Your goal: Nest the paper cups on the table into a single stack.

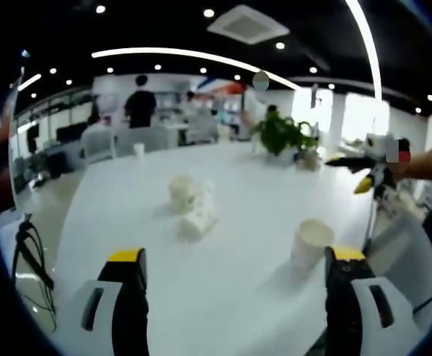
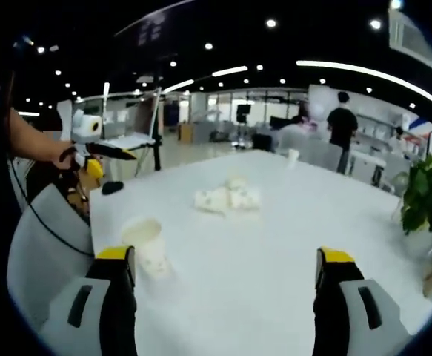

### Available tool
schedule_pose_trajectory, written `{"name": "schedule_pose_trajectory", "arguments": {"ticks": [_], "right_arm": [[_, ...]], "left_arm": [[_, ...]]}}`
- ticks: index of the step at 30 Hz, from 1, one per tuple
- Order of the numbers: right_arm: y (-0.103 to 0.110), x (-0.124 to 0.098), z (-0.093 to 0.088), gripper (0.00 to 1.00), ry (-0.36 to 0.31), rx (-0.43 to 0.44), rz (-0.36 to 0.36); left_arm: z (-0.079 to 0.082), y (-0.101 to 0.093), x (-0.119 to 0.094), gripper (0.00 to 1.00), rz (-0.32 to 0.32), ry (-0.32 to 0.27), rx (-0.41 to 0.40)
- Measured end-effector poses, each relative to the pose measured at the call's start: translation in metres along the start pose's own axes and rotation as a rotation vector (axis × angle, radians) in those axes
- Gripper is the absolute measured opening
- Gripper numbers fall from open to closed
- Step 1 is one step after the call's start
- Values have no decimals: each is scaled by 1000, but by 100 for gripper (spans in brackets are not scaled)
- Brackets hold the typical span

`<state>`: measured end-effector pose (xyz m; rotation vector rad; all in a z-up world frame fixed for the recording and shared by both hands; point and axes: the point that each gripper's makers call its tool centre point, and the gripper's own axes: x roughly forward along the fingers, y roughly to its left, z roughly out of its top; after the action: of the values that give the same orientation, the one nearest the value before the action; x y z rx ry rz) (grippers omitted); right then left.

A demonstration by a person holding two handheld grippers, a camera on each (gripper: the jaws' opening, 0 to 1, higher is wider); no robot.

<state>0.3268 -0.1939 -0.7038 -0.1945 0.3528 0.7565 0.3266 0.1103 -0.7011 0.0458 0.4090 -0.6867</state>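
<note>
Cups first: one upright cup (image 1: 311, 242) stands alone near your edge of the table (image 1: 260, 200), just beside the left gripper's right jaw in the left gripper view. In the right gripper view the same cup (image 2: 146, 241) sits just beyond the right gripper's left jaw. A loose cluster of cups (image 1: 191, 205) lies mid-table, some tipped on their sides; blurred, so the count is unclear. The cluster (image 2: 227, 198) is well apart from the near cup. One more small cup (image 1: 138, 150) stands at the far edge.

Left gripper (image 1: 234, 271): jaws spread wide, nothing between them. Right gripper (image 2: 227, 271): also wide open, empty. Both hover above the table, touching no cup.

Step in hand, by my read: the start, nothing nested yet, you're lining up for a first pick. The near upright cup looks the easiest grab. Next move calls for you to centre one gripper's jaws around its wall, close lightly so the paper doesn't crush, then carry it to the cluster. The tipped cups will likely need righting, or holding with the other gripper, before they nest.

Beyond: a plant (image 1: 281, 136) at the far side, a person (image 1: 139, 106) standing in the office behind.
</note>
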Motion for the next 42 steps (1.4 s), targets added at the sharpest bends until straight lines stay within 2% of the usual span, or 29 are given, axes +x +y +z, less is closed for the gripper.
{"name": "schedule_pose_trajectory", "arguments": {"ticks": [5,11,14,17,28,33,36,42], "right_arm": [[1,0,-2,100,-1,18,-1],[3,-1,-3,100,0,33,-3],[1,-2,-4,100,0,45,-7],[0,-4,-7,100,3,53,-12],[-1,-6,-15,100,10,74,-22],[0,-6,-15,100,12,73,-19],[-2,-7,-17,100,18,75,-21],[-5,-6,-17,100,19,81,-24]], "left_arm": [[1,3,9,98,-16,47,22],[11,12,23,98,-29,92,46],[11,17,32,96,-42,154,89],[17,18,39,98,-54,152,84],[30,16,71,98,-107,215,140],[36,20,84,98,-124,239,136],[38,20,95,97,-147,287,151],[43,27,116,94,-159,340,173]]}}
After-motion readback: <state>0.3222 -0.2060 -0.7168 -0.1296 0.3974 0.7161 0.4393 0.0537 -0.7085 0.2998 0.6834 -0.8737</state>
